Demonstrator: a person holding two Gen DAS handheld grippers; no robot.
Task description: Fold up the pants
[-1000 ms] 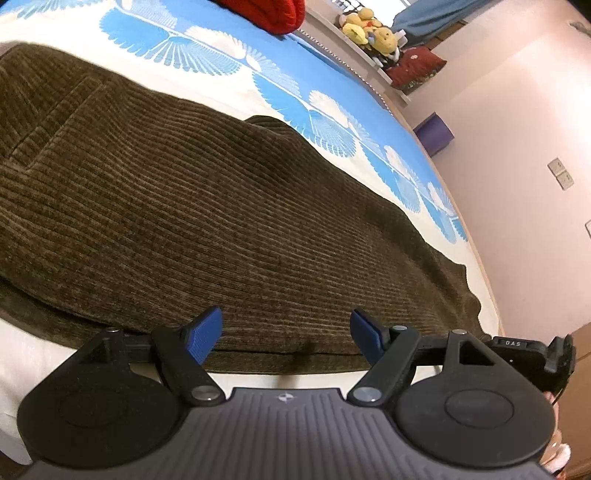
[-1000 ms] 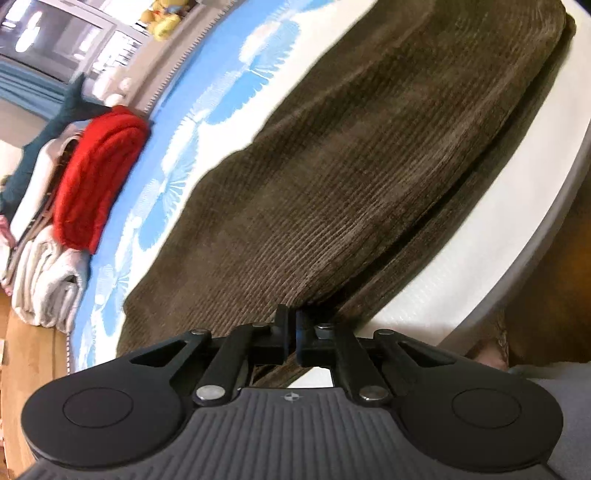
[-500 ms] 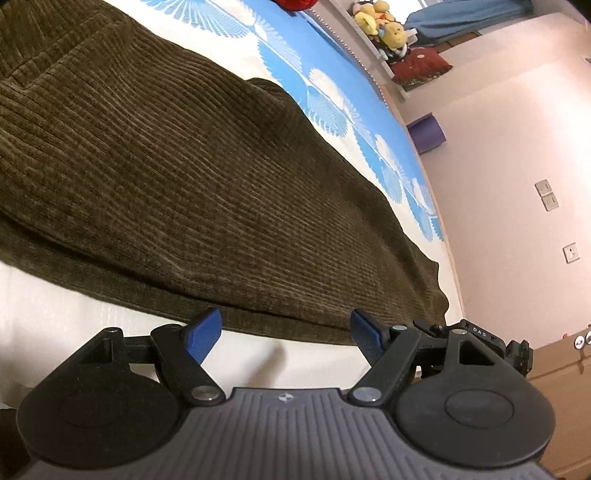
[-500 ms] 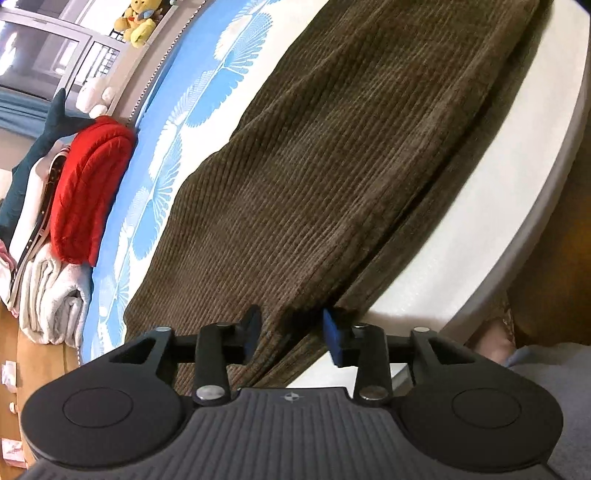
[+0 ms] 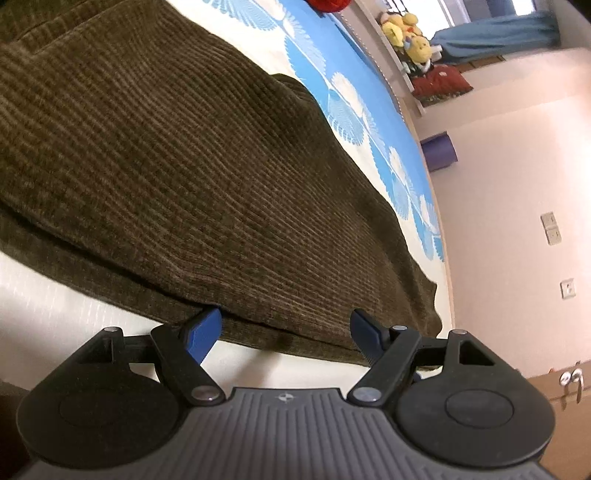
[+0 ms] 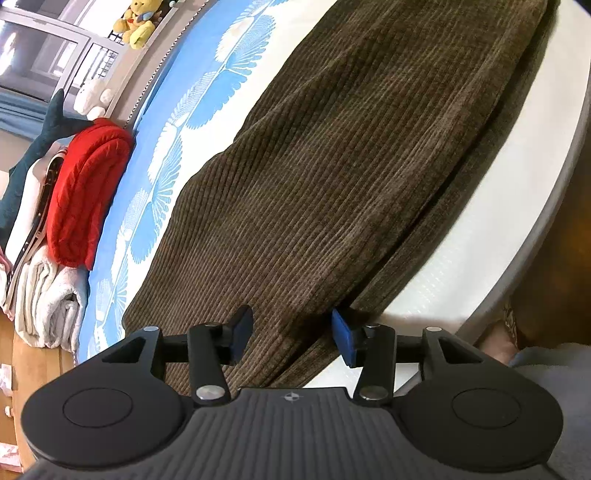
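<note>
Dark olive corduroy pants [image 5: 192, 177] lie flat on the bed, one leg folded over the other. My left gripper [image 5: 286, 332] is open at the near edge of the pants, its left fingertip touching under the upper layer's edge. In the right wrist view the pants [image 6: 332, 184] stretch away from me. My right gripper [image 6: 291, 334] is open over the near end of the pants, the cloth lying between its fingers, not pinched.
The bed has a white mattress edge [image 6: 517, 221] and a blue leaf-print sheet [image 6: 207, 92]. Red folded cloth [image 6: 85, 192] and white towels [image 6: 48, 302] sit at the bed's far side. Plush toys [image 5: 410, 33] sit on a ledge. A pink wall [image 5: 517, 184] is on the right.
My right gripper has opened and let go of the pants. My left gripper stayed open and moved in to the pants' near edge.
</note>
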